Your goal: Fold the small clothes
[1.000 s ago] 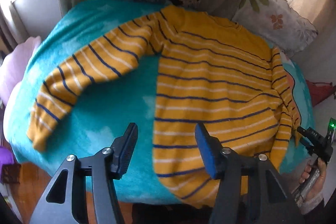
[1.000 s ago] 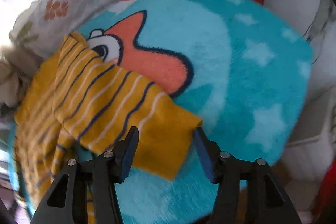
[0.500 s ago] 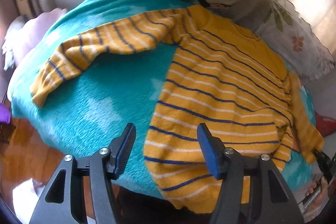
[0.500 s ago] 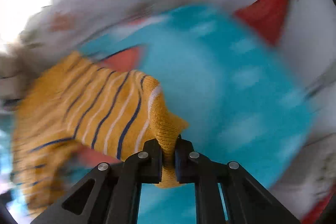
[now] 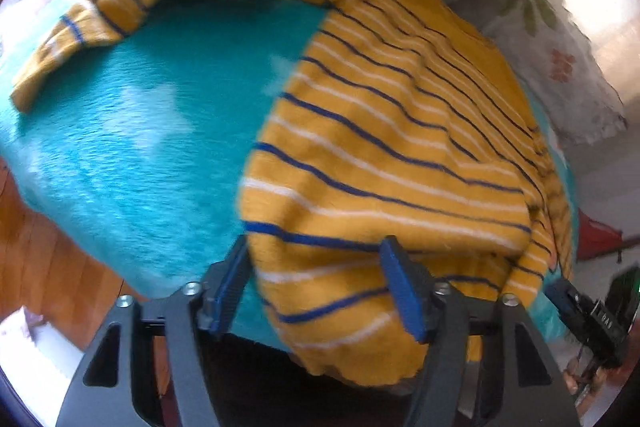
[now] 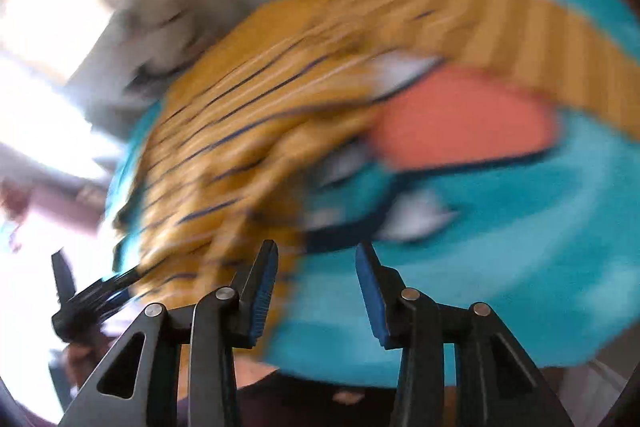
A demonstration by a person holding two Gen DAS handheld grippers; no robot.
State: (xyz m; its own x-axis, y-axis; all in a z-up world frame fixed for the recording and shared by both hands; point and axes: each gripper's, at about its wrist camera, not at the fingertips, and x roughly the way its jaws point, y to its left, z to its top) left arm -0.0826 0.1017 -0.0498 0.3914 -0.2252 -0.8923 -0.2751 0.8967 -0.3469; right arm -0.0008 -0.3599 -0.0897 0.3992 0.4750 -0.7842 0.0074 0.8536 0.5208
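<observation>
sweater (image 5: pixel 384 147) flat on teal blanket (image 5: pixel 132 147), one sleeve out | left claw (image 5: pixel 316 287) opening, astride sweater's hem corner, pads not pressing | right claw (image 6: pixel 316 287) opening, empty, over blanket

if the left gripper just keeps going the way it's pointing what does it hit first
Most likely the bottom hem of the striped sweater. The left gripper has its jaws opening, with that hem lying between them on the teal blanket. Depth is hard to judge, so contact may already be close.
</observation>
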